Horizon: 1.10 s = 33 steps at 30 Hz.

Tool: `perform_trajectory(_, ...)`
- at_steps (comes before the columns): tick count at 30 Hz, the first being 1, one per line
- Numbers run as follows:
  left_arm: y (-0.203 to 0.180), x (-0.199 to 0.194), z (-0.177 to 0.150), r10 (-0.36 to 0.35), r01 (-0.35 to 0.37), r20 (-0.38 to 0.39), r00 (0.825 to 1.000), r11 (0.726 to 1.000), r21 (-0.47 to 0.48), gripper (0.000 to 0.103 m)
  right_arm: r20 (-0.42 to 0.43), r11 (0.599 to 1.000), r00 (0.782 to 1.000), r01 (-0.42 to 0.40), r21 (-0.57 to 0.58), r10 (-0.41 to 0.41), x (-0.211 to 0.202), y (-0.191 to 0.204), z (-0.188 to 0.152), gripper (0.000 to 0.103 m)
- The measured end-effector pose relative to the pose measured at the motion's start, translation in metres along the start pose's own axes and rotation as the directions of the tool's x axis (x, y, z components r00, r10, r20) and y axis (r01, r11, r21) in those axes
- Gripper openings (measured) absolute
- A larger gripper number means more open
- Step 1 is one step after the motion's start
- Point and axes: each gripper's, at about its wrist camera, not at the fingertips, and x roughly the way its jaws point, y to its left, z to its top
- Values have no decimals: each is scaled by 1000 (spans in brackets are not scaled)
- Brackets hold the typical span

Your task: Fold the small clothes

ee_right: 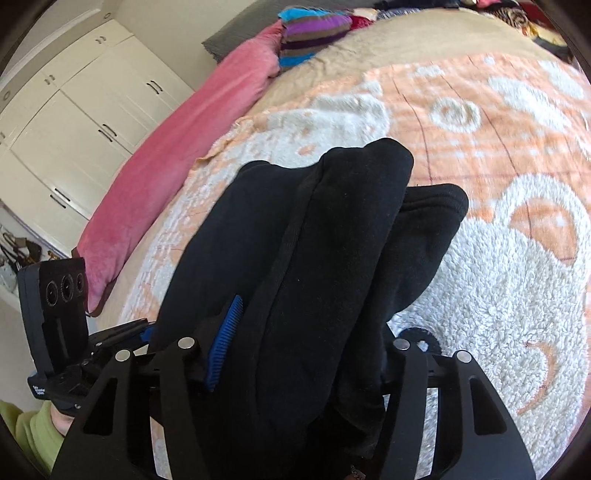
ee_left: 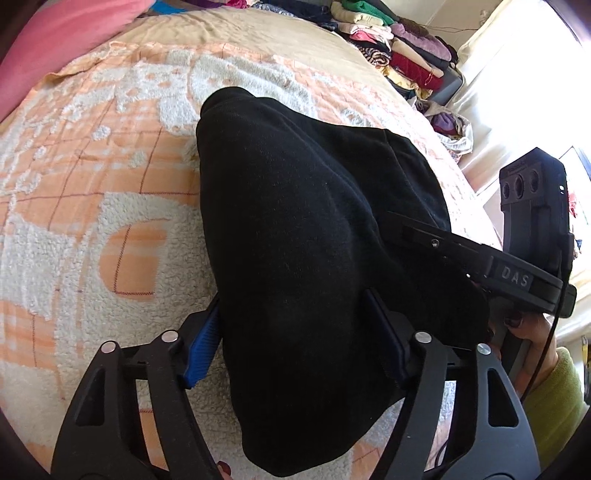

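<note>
Here both the left gripper [ee_left: 295, 339] and right gripper [ee_right: 306, 350] tilt downward, pinching the black garment [ee_left: 295, 206].

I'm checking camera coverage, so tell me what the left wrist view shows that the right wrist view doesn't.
Only the left wrist view shows the stacks of folded clothes along the far edge of the bed, and the bright window.

Only the right wrist view shows the white wardrobe and the striped cushion.

Both show the black garment between blue-padded fingers on the orange and white blanket, the pink pillow, and a green sleeve.
</note>
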Motion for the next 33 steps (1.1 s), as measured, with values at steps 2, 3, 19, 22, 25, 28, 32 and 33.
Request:
perform_trajectory(2, 0, -5, 0, -5, 5, 10, 1000, 1000, -5, 61, 10, 1000, 1000, -1, -13, 1, -4, 7, 1, 56)
perform_trajectory(3, -1, -7, 1, -4, 5, 17, 1000, 1000, -6, 61, 14, 1000, 1000, -2, -21, 2, -7, 11, 2, 56)
perform_trajectory(19, 11, -58, 3, 22, -22, 112, 993, 1000, -1, 61, 60, 998, 998, -2, -60, 6, -15, 51, 13, 56)
perform_trajectory(22, 10, -61, 6, 16, -16, 120, 993, 1000, -5, 61, 69, 998, 998, 1, -63, 3, -16, 55, 17, 56)
perform_trajectory(25, 7, -63, 6, 9, -9, 127, 992, 1000, -1, 61, 81, 998, 997, 9, -66, -3, -17, 59, 24, 56)
perform_trajectory(28, 1, -64, 9, -2, 1, 132, 991, 1000, 7, 61, 94, 997, 996, 18, -69, -11, -25, 58, 23, 56)
perform_trajectory(32, -7, -62, 9, -12, 9, 123, 992, 1000, 19, 61, 94, 998, 995, 29, -61, -24, -35, 54, 17, 56)
perform_trajectory(33, -8, -61, 8, -11, 8, 120, 993, 1000, 22, 61, 91, 998, 995, 35, -59, -29, -35, 53, 14, 56)
